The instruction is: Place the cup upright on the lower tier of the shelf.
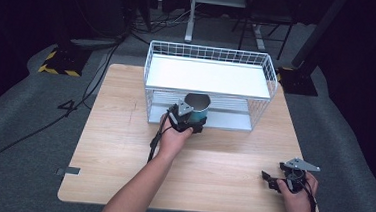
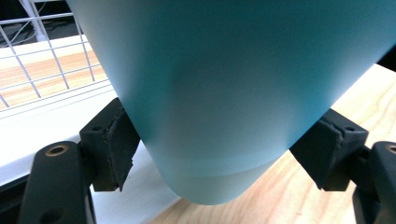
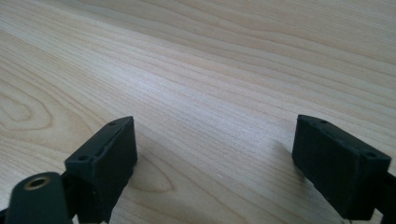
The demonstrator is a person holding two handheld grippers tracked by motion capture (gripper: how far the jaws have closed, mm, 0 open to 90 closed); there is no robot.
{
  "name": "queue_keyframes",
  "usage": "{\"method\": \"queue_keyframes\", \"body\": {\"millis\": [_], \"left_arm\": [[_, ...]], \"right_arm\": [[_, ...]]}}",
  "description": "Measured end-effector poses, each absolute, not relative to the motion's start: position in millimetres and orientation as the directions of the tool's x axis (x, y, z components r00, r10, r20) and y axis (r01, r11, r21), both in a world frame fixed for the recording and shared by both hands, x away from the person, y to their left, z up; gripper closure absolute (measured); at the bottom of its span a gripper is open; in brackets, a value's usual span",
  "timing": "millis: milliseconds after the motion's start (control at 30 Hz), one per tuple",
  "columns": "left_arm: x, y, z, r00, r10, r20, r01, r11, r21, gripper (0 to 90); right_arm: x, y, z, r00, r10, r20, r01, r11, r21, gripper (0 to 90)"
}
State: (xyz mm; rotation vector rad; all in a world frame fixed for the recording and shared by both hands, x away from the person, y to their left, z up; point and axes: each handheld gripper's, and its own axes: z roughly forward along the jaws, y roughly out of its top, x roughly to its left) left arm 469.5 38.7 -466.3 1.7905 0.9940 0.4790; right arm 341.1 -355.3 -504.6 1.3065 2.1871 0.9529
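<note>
My left gripper [image 2: 212, 154] has its two black jaws pinched on the lower wall of a teal cup [image 2: 233, 93], one pad [image 2: 116, 144] pressed to each side just above the rounded base. In the left gripper view the cup widens away from me, its narrow bottom nearest my camera. From the high view, the cup [image 1: 196, 109] stands upright, long axis vertical and dark open mouth facing up, at the front edge of the white wire rack [image 1: 207, 85], near the middle of that front. Its rim sits close under the rack's white upper shelf [image 1: 208, 76], so there is little room above it. The lower shelf [image 2: 42, 130] lies just beside and below the cup's base, with wire grid to one side.

My right gripper [image 3: 212, 163] has its jaws spread wide with nothing between them, hovering low over bare wood. In the high view it [image 1: 276, 181] is near the front right corner of the table [image 1: 118, 146], well apart from the rack, with open tabletop between the two.
</note>
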Motion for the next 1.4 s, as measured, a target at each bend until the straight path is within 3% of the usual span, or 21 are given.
{"method": "queue_keyframes", "body": {"millis": [667,1000,1067,1400], "left_arm": [[501.8,23.7,-472.9,0.488,0.865,-0.116,0.451,-0.135,0.882,22.5],[512.5,18.1,-482.1,0.487,0.867,-0.106,0.469,-0.158,0.869,22.4],[512.7,17.2,-482.9,0.448,0.888,-0.106,0.477,-0.137,0.868,22.4],[515.2,16.5,-485.3,0.478,0.876,-0.068,0.465,-0.186,0.865,21.9]], "right_arm": [[341.2,-355.3,-504.7,-0.471,0.882,-0.007,0.595,0.323,0.736,14.2],[341.1,-355.4,-504.6,-0.471,0.882,-0.007,0.595,0.324,0.735,14.2],[341.1,-355.4,-504.6,-0.471,0.882,-0.007,0.595,0.324,0.735,14.2],[341.1,-355.4,-504.6,-0.471,0.882,-0.007,0.595,0.324,0.735,14.2]]}}
